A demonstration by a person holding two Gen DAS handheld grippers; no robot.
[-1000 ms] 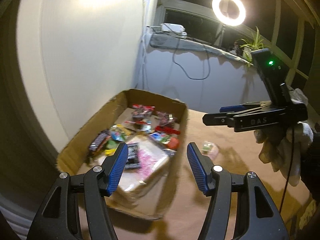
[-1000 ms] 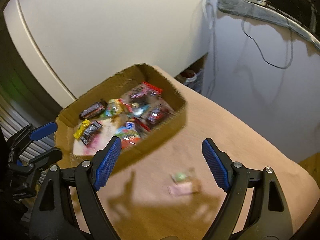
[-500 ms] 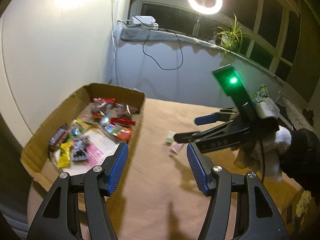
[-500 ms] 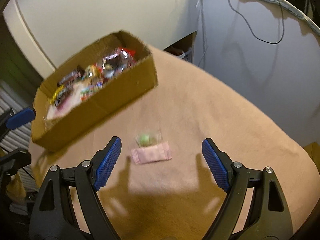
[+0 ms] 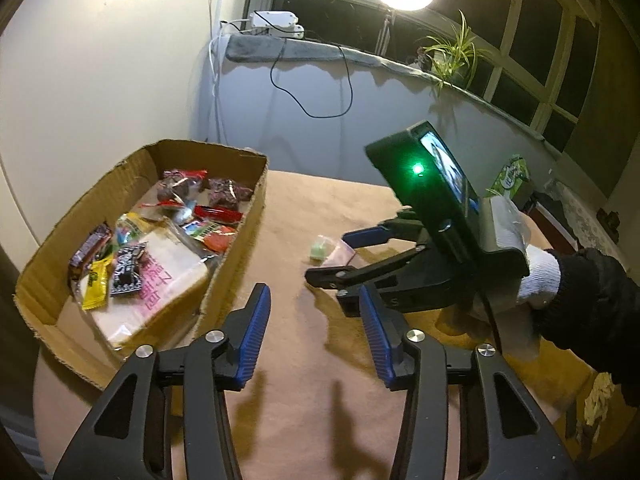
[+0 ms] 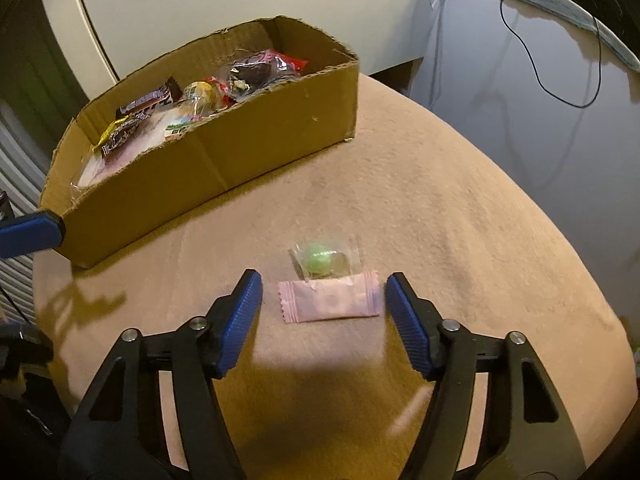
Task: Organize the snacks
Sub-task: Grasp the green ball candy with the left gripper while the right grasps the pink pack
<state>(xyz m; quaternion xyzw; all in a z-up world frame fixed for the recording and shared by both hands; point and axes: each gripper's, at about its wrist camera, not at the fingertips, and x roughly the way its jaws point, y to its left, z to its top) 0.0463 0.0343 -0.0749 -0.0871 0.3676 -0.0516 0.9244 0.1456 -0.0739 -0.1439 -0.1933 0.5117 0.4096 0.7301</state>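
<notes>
Right hand-held gripper (image 6: 323, 300) gapes empty astride pink packet (image 6: 330, 302); cardboard box (image 6: 224, 160) holds wrapped snacks (image 5: 160, 236)

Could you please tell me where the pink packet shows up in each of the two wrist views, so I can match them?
Left wrist: pink packet right of centre, partly hidden behind the right hand-held gripper, beside the green candy.
Right wrist: pink packet low centre, between the open blue pads, green candy just beyond it.
Shared landmark: the cardboard box of snacks, left of the packet in both.
</notes>
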